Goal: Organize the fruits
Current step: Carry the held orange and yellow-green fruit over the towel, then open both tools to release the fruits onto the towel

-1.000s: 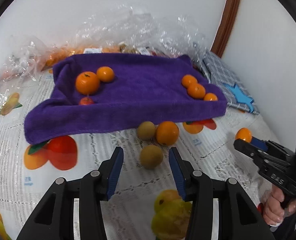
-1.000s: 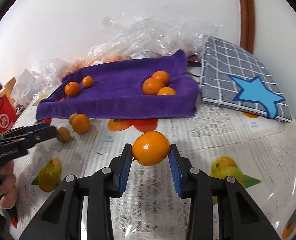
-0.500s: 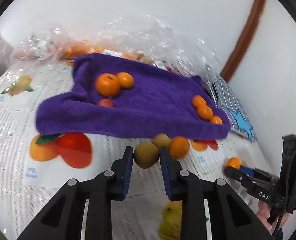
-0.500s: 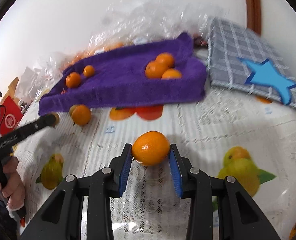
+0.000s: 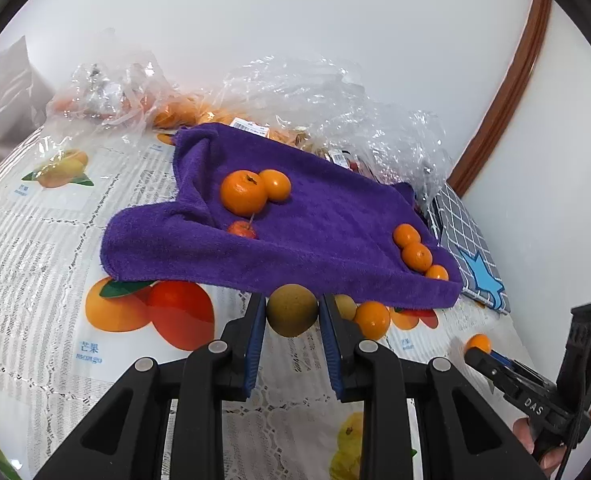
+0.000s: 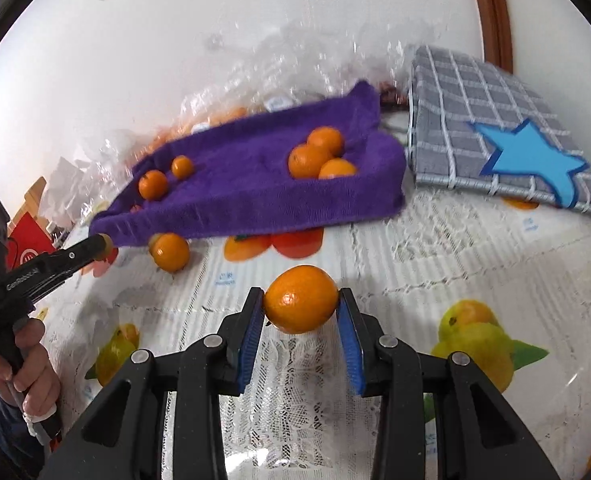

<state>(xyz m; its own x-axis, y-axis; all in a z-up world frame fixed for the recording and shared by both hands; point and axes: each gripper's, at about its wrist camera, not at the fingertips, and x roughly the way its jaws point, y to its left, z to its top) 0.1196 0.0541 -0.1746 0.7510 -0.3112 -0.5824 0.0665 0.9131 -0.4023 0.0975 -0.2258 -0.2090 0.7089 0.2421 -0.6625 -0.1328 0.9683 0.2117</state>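
Observation:
My left gripper (image 5: 291,312) is shut on a brown-green round fruit (image 5: 292,310) and holds it above the table, just in front of the purple towel (image 5: 327,220). My right gripper (image 6: 300,306) is shut on an orange (image 6: 301,305) above the tablecloth. On the towel lie two oranges (image 5: 243,193) and a small red fruit (image 5: 242,229) at the left, and three small oranges (image 5: 416,256) at the right. A second brown fruit (image 5: 345,306) and an orange (image 5: 372,320) lie on the table by the towel's front edge.
Clear plastic bags (image 5: 327,96) with more fruit lie behind the towel against the white wall. A grey checked cloth with a blue star (image 6: 495,136) lies to the right of the towel. The tablecloth (image 6: 435,248) carries printed fruit pictures. A red box (image 6: 27,248) stands at the left.
My left gripper has closed on the brown-green fruit and lifted it toward the towel. My right gripper has kept hold of its orange and moved a little forward.

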